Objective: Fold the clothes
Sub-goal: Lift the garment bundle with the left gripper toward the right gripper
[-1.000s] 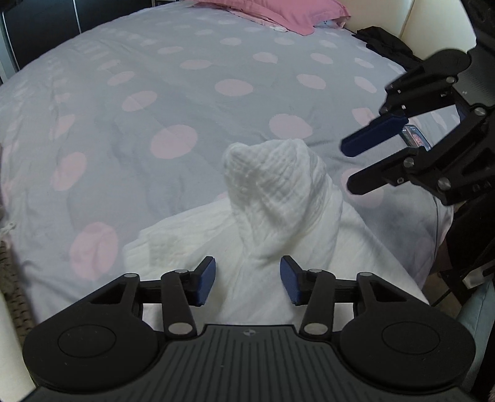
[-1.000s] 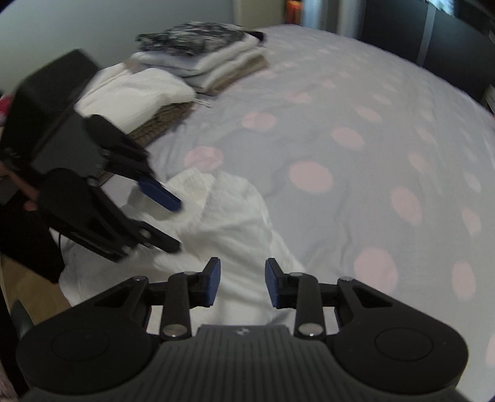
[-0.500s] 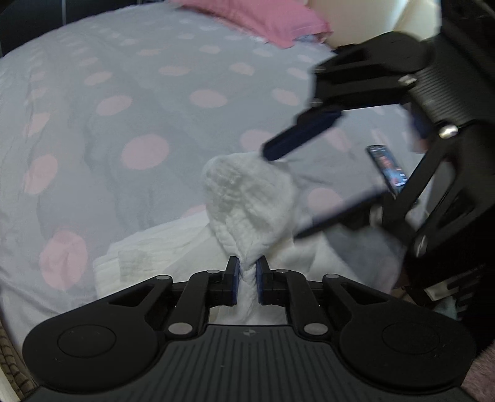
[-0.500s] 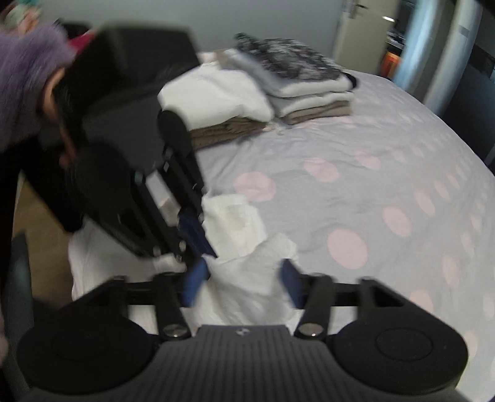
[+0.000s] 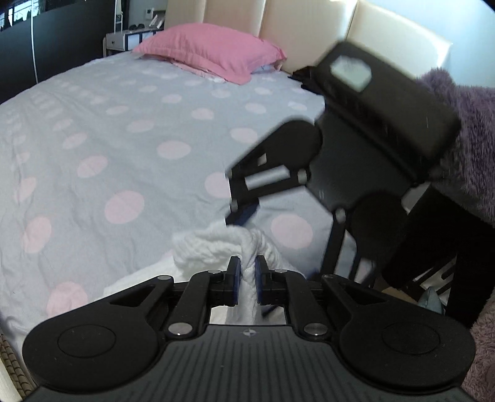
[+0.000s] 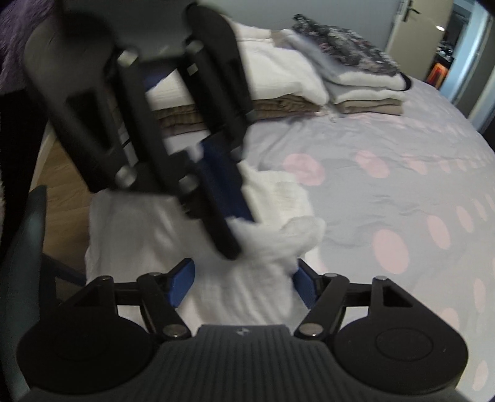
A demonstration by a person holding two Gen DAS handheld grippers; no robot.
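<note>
- Left wrist view: the left gripper (image 5: 247, 280) is pinched tight on a bunched ridge of the white textured garment (image 5: 216, 244), which lies at the near edge of the bed.
- The right gripper (image 5: 239, 216) hangs just above the same bunch, blurred; from here I cannot tell its spread.
- The grey duvet with pink dots (image 5: 123, 148) spreads beyond, with a pink pillow (image 5: 210, 52) at the cream headboard (image 5: 309, 27).
- Right wrist view: the right gripper (image 6: 243, 286) has its blue pads spread wide, the white garment (image 6: 266, 247) between them.
- The left gripper (image 6: 235, 222), blurred, grips the cloth just ahead.
- Folded clothes stacks (image 6: 355, 83) sit farther back on the duvet (image 6: 402, 185).
</note>
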